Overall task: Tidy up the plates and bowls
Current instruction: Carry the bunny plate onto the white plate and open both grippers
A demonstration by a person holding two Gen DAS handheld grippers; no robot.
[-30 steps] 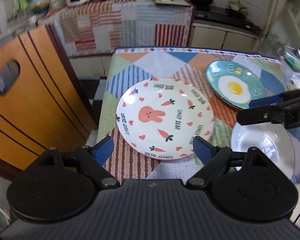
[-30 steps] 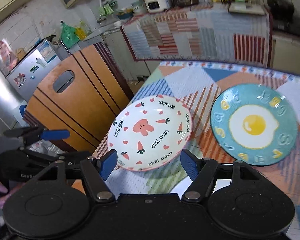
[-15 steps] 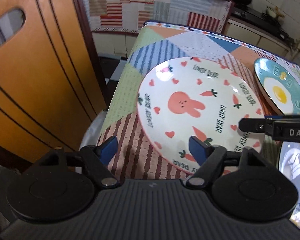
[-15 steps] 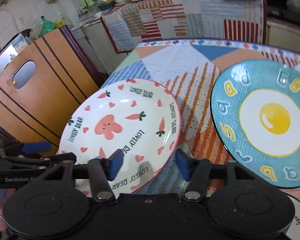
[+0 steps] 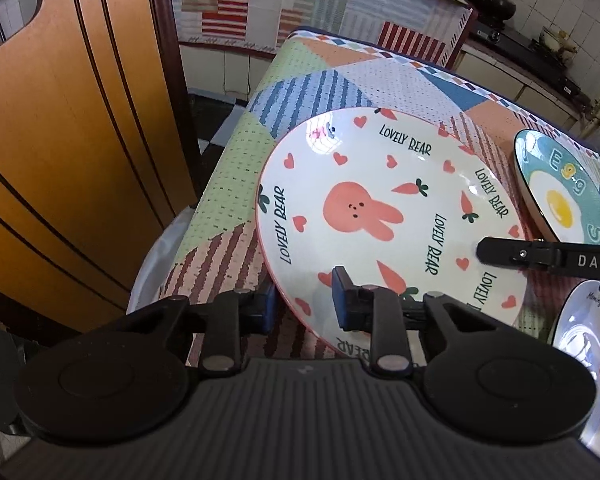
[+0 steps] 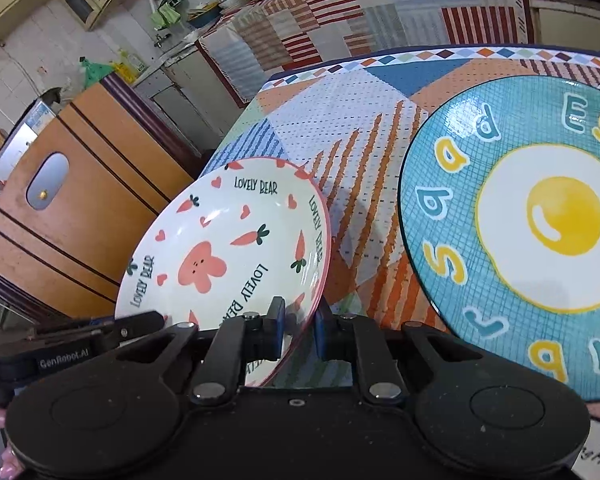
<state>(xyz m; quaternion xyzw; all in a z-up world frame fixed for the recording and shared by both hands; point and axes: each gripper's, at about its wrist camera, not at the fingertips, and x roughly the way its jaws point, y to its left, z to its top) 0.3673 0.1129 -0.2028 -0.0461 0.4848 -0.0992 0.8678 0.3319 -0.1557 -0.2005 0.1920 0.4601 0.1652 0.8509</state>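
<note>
The left gripper [image 5: 304, 300] straddles the near-left rim of the rabbit plate [image 5: 380, 208], a white dish printed with hearts, carrots and "LOVELY BEAR"; its jaws are closing, one blue pad under the rim on the outside, the other on the plate's inner face; whether both pads already press on the china is hard to tell from this angle, though they look tight to it. The right gripper [image 6: 300, 330] has its jaws drawn narrow on the opposite edge of the same plate [image 6: 228, 252], the rim pinched between the two pads; the plate tilts, its gripped side raised off the patchwork tablecloth [image 6: 340, 120].

Ahead and to the right of the right gripper lies the teal egg plate [image 6: 520, 220], flat on the cloth and well clear of the rabbit plate; the left wrist view shows it [image 5: 560, 196] beyond the other tool's black finger. A white bowl [image 5: 580, 320] sits just right of the left gripper, partly cut by the frame edge. A wooden chair back [image 5: 60, 140] stands to the left of the table.
</note>
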